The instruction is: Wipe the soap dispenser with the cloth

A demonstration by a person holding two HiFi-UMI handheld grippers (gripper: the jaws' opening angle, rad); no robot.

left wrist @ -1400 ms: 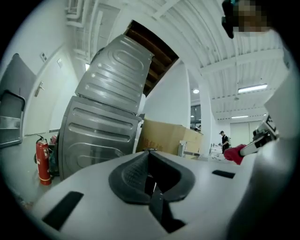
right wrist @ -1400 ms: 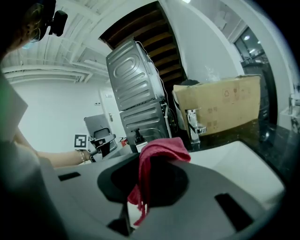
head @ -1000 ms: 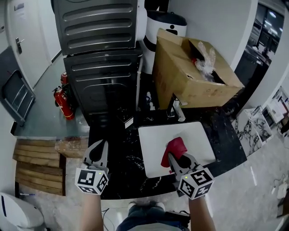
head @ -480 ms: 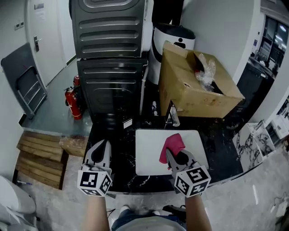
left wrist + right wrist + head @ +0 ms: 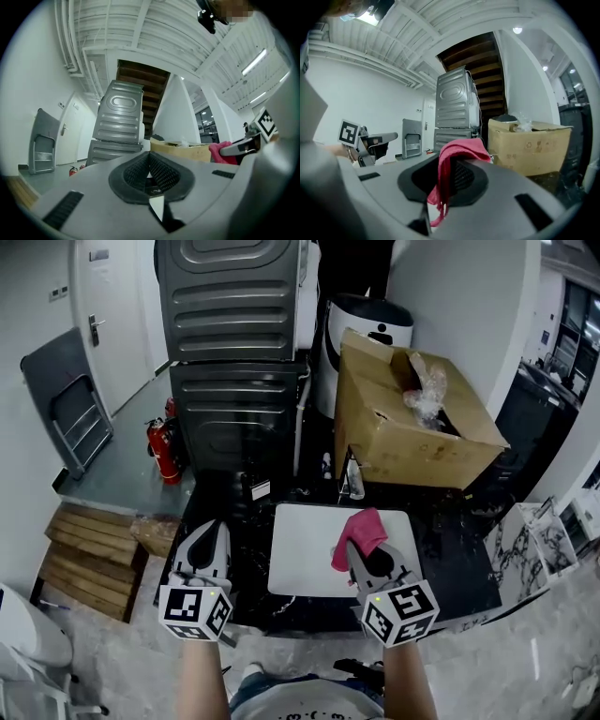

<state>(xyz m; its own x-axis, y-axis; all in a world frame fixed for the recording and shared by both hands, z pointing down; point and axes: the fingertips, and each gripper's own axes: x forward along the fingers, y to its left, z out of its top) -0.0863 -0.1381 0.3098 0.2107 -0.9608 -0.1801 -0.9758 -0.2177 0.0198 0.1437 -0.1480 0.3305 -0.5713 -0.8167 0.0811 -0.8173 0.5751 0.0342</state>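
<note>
Hiding the right gripper (image 5: pixel 360 552) tips, the clamped red cloth (image 5: pixel 364 530) hangs over the flat white board (image 5: pixel 298 563); left of this board, the left gripper (image 5: pixel 210 527) is closed, empty.

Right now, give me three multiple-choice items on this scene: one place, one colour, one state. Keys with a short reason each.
1. The fire extinguishers stand: A on the floor; B on the counter; C in the cardboard box.
2. The cloth is: A blue; B red; C white.
3. The left gripper has its jaws: A wide open; B shut on the cloth; C shut, empty.
Key: 1 A, the head view shows them on grey floor; 2 B, it reads red in both views that show it; 3 C, its own view shows the jaws meeting with nothing between.
</note>
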